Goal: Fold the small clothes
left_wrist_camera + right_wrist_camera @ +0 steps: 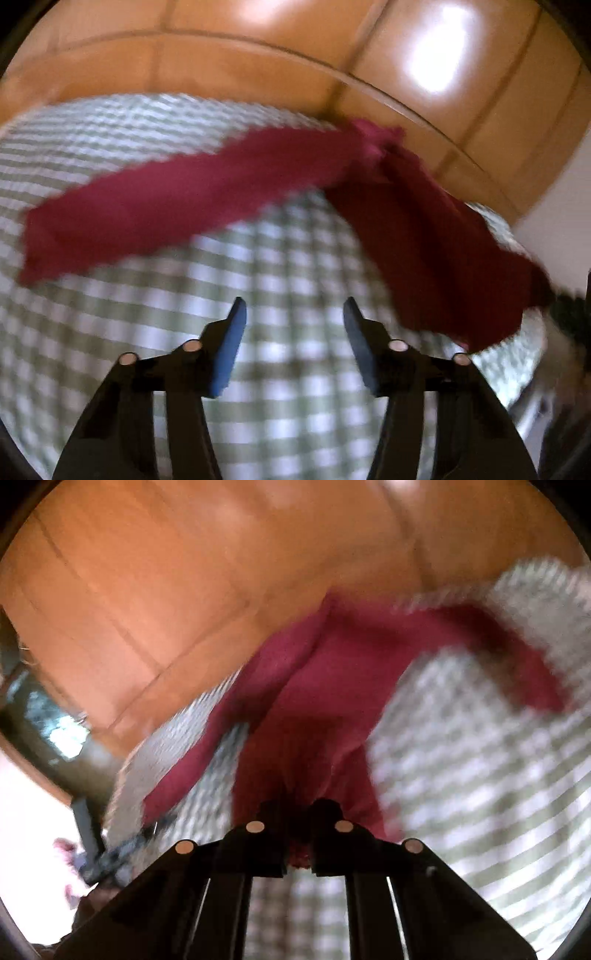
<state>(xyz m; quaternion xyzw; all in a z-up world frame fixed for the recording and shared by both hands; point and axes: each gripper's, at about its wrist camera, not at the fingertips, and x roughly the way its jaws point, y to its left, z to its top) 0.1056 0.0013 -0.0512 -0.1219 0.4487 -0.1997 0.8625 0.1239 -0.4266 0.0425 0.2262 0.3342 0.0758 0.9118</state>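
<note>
While the left tool (293, 310) gapes, the right tool (298, 812) pinches one red garment (314, 709).

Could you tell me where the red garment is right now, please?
The red garment lies over the checked cloth, one end pinched in the right gripper; the open left gripper is clear of it.

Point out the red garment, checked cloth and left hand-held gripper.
red garment (155, 218), left wrist view, long flat strip.
checked cloth (295, 266), left wrist view, bare middle.
left hand-held gripper (294, 306), left wrist view, between open fingertips.
</note>
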